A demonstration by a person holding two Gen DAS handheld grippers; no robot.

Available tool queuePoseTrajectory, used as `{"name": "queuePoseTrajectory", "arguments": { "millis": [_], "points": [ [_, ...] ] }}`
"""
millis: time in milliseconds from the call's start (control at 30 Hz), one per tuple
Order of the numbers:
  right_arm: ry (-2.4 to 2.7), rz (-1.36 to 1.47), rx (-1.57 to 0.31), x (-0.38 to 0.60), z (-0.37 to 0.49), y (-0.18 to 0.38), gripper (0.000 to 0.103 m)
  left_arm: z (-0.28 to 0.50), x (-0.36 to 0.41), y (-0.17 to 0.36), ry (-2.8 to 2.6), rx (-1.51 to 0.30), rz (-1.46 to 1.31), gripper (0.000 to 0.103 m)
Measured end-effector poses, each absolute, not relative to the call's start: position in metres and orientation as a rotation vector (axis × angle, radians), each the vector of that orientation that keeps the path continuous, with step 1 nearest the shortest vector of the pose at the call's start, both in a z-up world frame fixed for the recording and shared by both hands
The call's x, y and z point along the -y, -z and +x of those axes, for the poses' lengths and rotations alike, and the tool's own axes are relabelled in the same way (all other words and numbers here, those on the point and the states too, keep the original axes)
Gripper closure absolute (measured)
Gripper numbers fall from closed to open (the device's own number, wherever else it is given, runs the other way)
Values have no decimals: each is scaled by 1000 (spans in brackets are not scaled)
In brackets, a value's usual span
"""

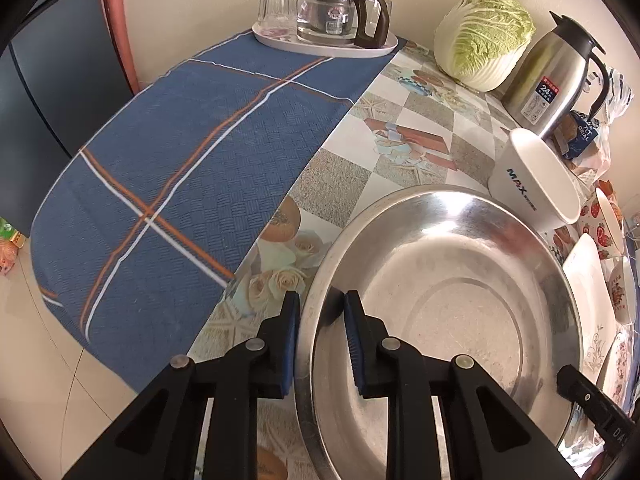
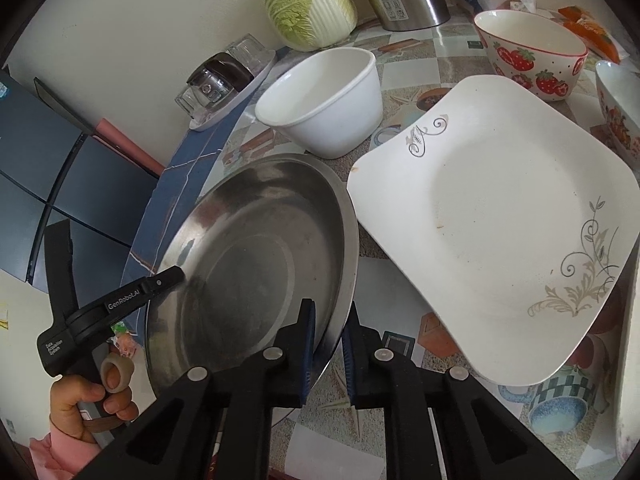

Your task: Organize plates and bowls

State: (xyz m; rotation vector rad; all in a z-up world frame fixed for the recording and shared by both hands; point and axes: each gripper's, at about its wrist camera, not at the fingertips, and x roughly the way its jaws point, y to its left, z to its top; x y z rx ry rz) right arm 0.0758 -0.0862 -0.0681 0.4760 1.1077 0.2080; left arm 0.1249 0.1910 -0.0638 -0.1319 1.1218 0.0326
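Observation:
A large steel basin [image 1: 460,304] [image 2: 256,256] sits on the table, tilted in the right wrist view. My left gripper [image 1: 322,344] is shut on its left rim, one finger inside and one outside. My right gripper [image 2: 330,356] is shut on its right rim the same way. The left gripper also shows in the right wrist view [image 2: 160,280] at the basin's far rim. A white bowl [image 1: 536,176] [image 2: 324,100] stands behind the basin. A square white plate [image 2: 492,224] with a grey vine pattern lies to its right. A strawberry bowl [image 2: 532,64] stands behind the plate.
A blue checked cloth [image 1: 168,184] covers the table's left part. A tray with a glass coffee pot [image 1: 340,12] and glasses stands at the back. A cabbage [image 1: 484,36] and a steel thermos [image 1: 556,72] stand by the wall. A flowered bowl [image 2: 618,112] is at far right.

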Motion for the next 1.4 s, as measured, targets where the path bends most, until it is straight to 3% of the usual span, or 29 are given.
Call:
{"name": "queuePoseTrajectory", "arguments": {
  "millis": [300, 733, 1400],
  "points": [
    [-247, 459, -1047, 104, 60, 38, 89, 98, -166, 13, -59, -1033, -85, 80],
    [-120, 453, -900, 180, 38, -10, 88, 108, -68, -43, -6, -935, -37, 80],
    [65, 480, -957, 255, 32, 10, 87, 121, 7, 17, 11, -1037, -60, 78]
  ]
}}
